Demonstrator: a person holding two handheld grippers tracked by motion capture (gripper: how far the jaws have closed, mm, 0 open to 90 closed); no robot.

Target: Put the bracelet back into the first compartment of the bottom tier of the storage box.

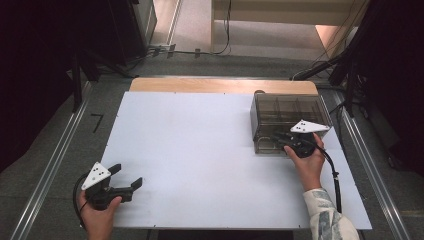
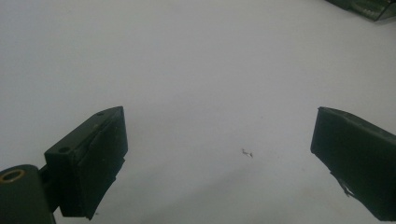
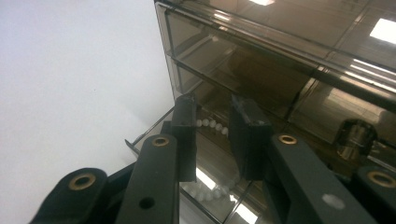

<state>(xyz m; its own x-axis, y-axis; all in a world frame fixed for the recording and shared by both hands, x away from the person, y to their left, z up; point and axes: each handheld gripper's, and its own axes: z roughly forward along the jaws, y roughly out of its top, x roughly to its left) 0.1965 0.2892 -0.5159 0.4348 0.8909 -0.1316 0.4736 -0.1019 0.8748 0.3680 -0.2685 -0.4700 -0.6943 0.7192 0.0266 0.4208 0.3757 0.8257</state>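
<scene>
A smoky clear plastic organizer box [image 1: 287, 122] sits at the far right of the table [image 1: 200, 160]. It looks rigid, light and slick; its protruding drawer lip seems the best hold. The right tool [image 3: 212, 123] hangs slightly parted, gripping nothing, there. The left tool [image 2: 219, 158] gapes, empty.

Grey carpet floor [image 1: 200, 65], metal rails [image 1: 47, 175] flanking white table [image 1: 200, 150], dark curtains [image 1: 30, 75] both sides.
</scene>
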